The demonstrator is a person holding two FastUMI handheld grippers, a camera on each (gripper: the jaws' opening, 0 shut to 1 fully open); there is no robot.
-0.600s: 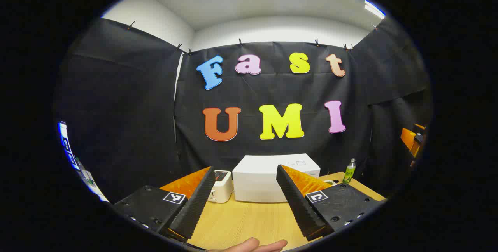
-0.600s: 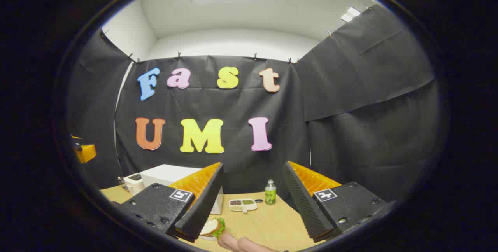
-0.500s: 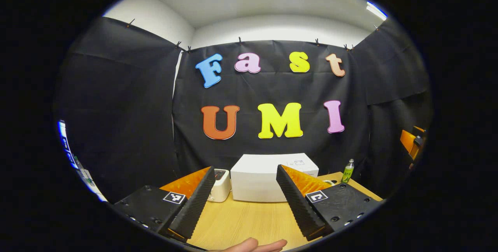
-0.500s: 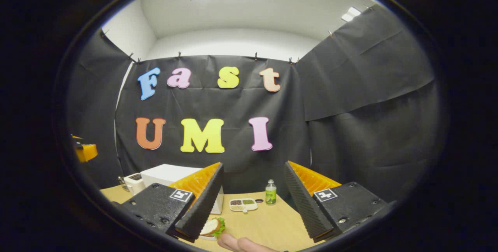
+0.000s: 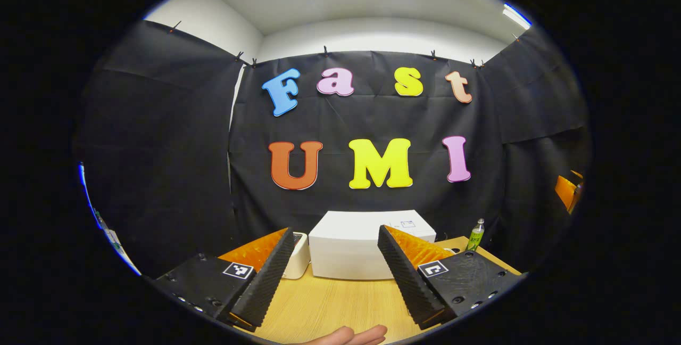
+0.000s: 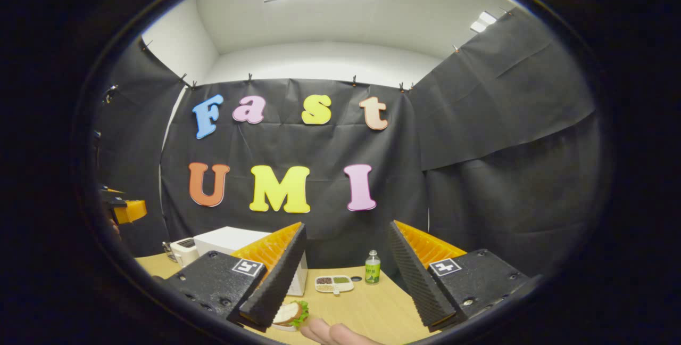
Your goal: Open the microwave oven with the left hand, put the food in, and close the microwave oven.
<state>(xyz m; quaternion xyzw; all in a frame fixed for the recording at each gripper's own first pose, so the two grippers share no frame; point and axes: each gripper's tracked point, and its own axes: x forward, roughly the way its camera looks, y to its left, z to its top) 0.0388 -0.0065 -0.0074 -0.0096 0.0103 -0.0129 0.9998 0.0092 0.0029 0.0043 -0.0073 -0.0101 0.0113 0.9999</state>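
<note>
The white microwave oven (image 5: 348, 244) stands shut at the back of the wooden table (image 5: 330, 302), straight ahead of my left gripper (image 5: 335, 276), which is open and holds nothing. In the right gripper view the microwave oven (image 6: 226, 239) sits at the back left. The food, a sandwich with lettuce on a small plate (image 6: 290, 314), lies on the table just past the left finger of my right gripper (image 6: 340, 281), which is open and empty. A person's fingers (image 6: 332, 333) show at the bottom edge.
A small white toaster (image 5: 295, 260) stands left of the microwave oven. A green bottle (image 6: 372, 268) and a divided seasoning tray (image 6: 333, 283) sit at the back of the table (image 6: 367, 307). The other gripper (image 6: 125, 210) shows at the far left.
The left gripper has shifted slightly left and forward; the microwave oven looks a little larger. The right gripper view has tilted down a little. Both stay open.
</note>
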